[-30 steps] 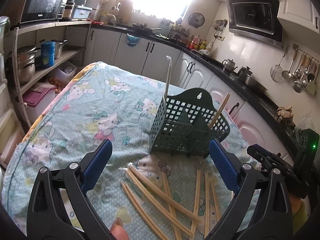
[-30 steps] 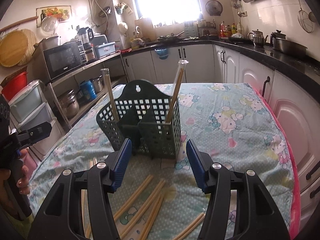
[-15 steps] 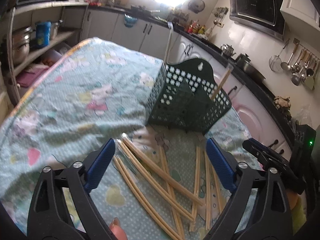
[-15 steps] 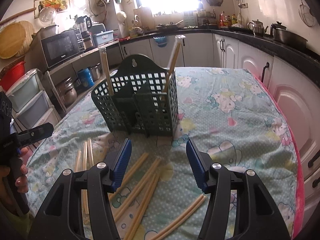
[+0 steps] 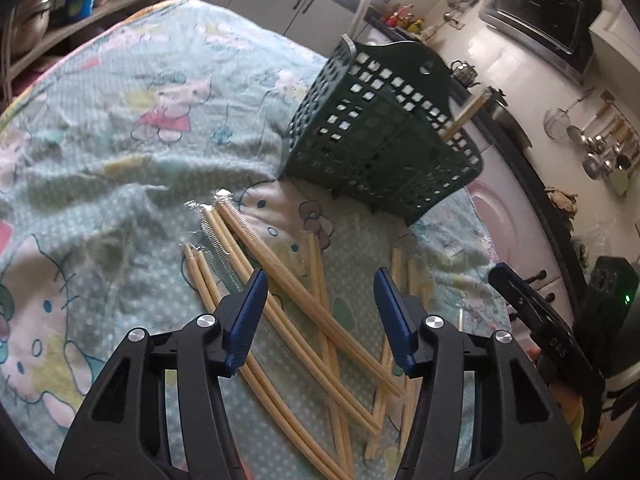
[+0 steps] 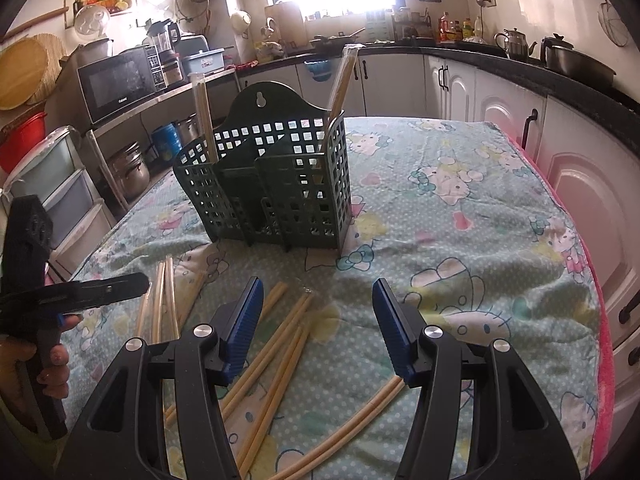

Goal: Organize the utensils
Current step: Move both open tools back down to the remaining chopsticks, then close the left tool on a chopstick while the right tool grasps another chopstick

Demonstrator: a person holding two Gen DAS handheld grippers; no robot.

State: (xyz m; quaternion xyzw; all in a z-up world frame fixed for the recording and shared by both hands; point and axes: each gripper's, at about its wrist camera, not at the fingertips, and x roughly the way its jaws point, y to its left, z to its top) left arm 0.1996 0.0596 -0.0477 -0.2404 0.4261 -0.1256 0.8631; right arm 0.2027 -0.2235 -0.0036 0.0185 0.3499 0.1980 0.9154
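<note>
Several pale chopstick pairs in clear wrappers lie crossed on the cartoon-print tablecloth, in front of a dark green slotted holder. My left gripper hangs low over the pile with its jaws closing. Chopsticks lie under the gap, and the pads touch none. One chopstick pair stands upright in the holder at its left end, another at its right. My right gripper is open above the cloth, nothing between its fingers, with more chopsticks just left of it.
Kitchen cabinets and a dark counter run behind and to the right of the table. A shelf with a microwave and pots stands at the left. The table's pink right edge drops off beside white cabinet doors.
My left gripper has dropped toward the chopstick pile, tilted further down, and its jaws have narrowed by about half. The right gripper has sunk a little; its opening is unchanged.
</note>
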